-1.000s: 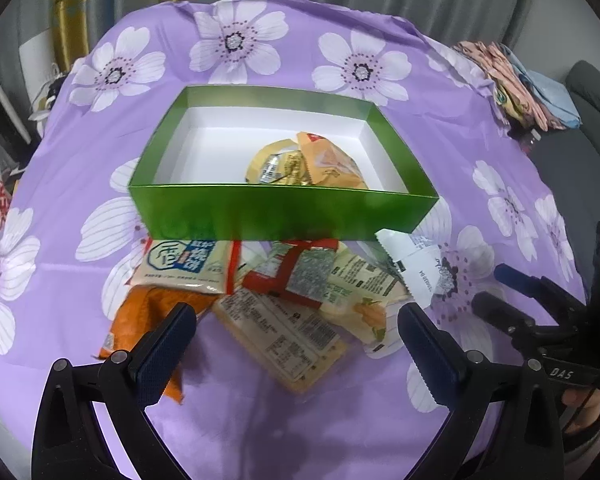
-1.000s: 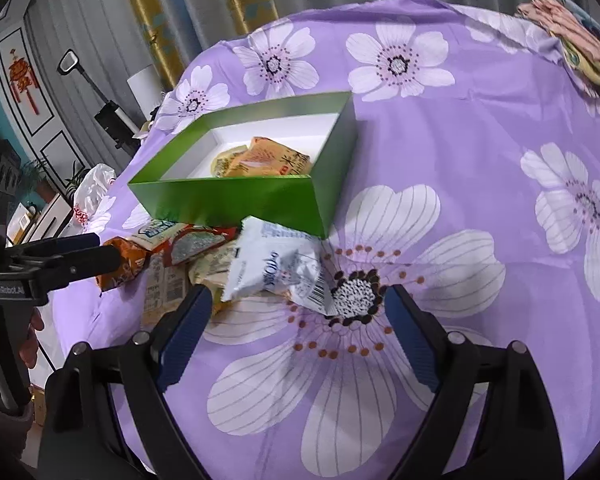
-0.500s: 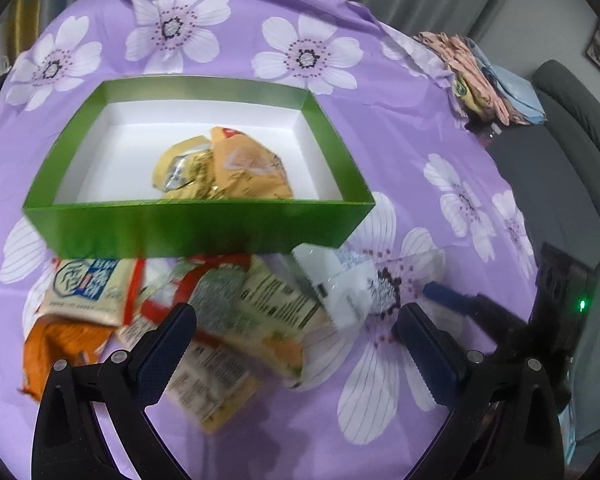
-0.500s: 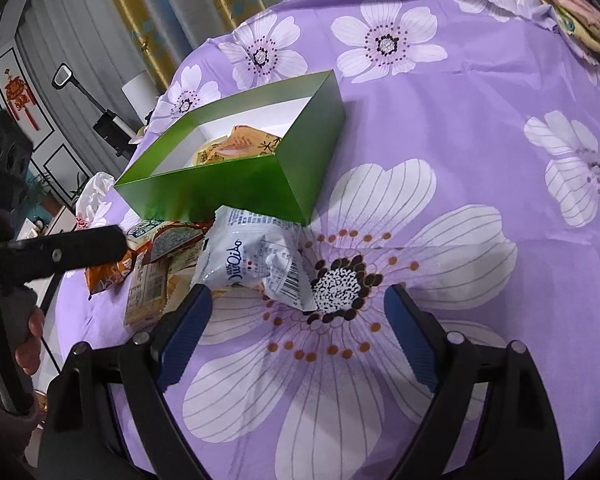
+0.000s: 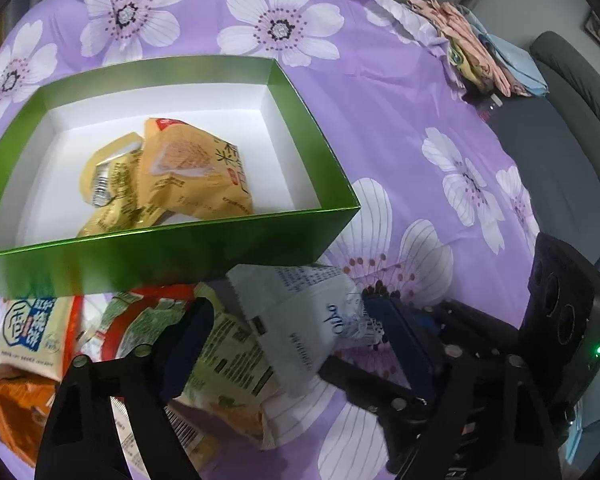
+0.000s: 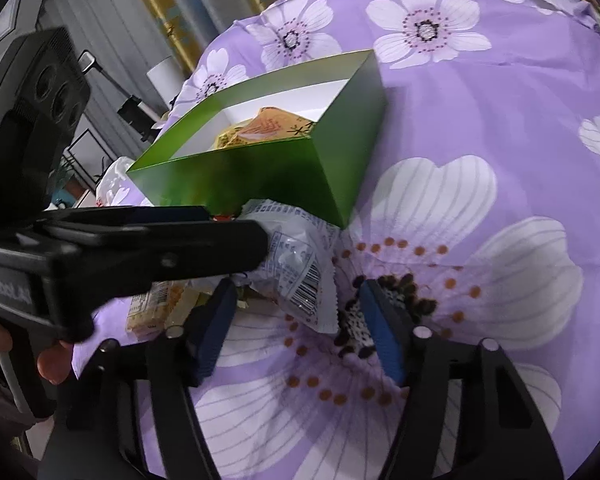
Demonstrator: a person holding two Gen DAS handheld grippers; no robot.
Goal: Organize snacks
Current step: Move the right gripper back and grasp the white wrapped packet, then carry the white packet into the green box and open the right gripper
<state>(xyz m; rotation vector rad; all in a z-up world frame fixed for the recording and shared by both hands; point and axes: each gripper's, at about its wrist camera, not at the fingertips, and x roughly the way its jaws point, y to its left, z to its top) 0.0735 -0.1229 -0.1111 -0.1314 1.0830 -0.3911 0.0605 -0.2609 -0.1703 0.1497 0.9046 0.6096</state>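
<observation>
So right up close, both claws are converging on the same crinkly white plastic snack packet with blue print and a barcode (image 6: 296, 276), which lies on the cloth just in front of the near corner of the shiny green cardboard box with the white inside (image 5: 172, 252). The right gripper (image 6: 296, 328) has just been closing, with the packet's jagged barcode end between its blue pads (image 6: 382, 340), but they don't look like they're pressing yet, so I'd call it released. Same story for the left gripper (image 5: 288, 344): its jaws have just been narrowing around the packet's other end, no squeeze that I can make out. My guess is this thing weighs next to nothing and is puffy and slick, so it'll crumple and squirm; I'd pinch the flat sealed edge, not the air-filled middle, and go easy in case the contents crush. Beside it sits the loose pile: a green-and-red printed pouch (image 5: 148, 320), a pale pouch with a blue logo (image 5: 30, 334) and an orange foil bag (image 5: 14, 408). Two yellow snack bags (image 5: 180, 172) are already in the box. Everything rests on a soft purple tablecloth with big white flowers (image 6: 480, 220), which could bunch up. Farther off there's a stack of folded fabric (image 5: 476, 56), a grey sofa (image 5: 572, 128) and gold-patterned curtains (image 6: 168, 4).
</observation>
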